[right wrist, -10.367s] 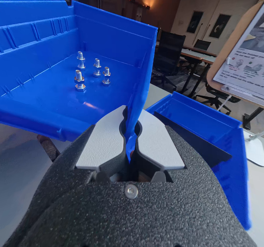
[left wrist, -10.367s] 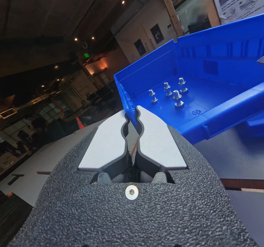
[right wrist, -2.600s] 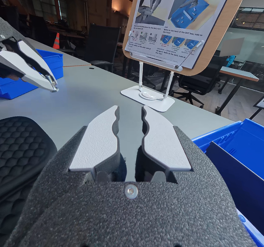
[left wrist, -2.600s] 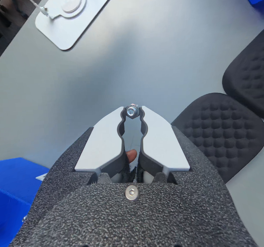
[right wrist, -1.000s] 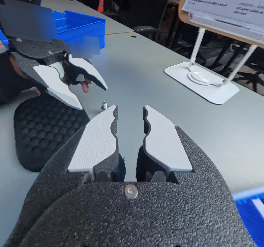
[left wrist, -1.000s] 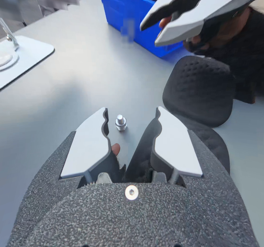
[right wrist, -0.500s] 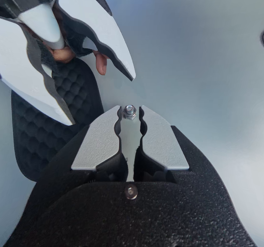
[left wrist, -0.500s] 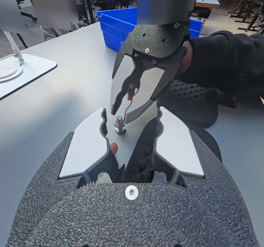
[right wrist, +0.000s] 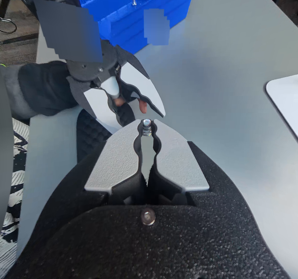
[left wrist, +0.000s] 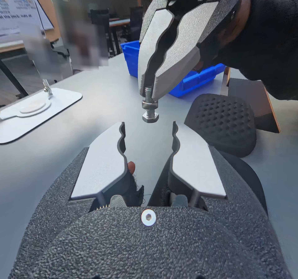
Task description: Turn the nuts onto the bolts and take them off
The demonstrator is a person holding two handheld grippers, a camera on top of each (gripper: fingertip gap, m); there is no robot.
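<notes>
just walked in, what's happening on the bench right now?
A person is working two handheld grippers over a grey table. The right gripper is shut on the threaded end of a bolt, holding it head-down just above the table, with a nut on its shank. The left gripper is open right in front of it, gripping nothing. A blue bin and black pads sit nearby.

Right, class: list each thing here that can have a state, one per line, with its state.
Right gripper: shut on the bolt's threaded end.
Left gripper: open, empty.
Bolt: lifted off the table, head down.
Nut: threaded on the bolt.
Blue bin: resting on the table.
</notes>
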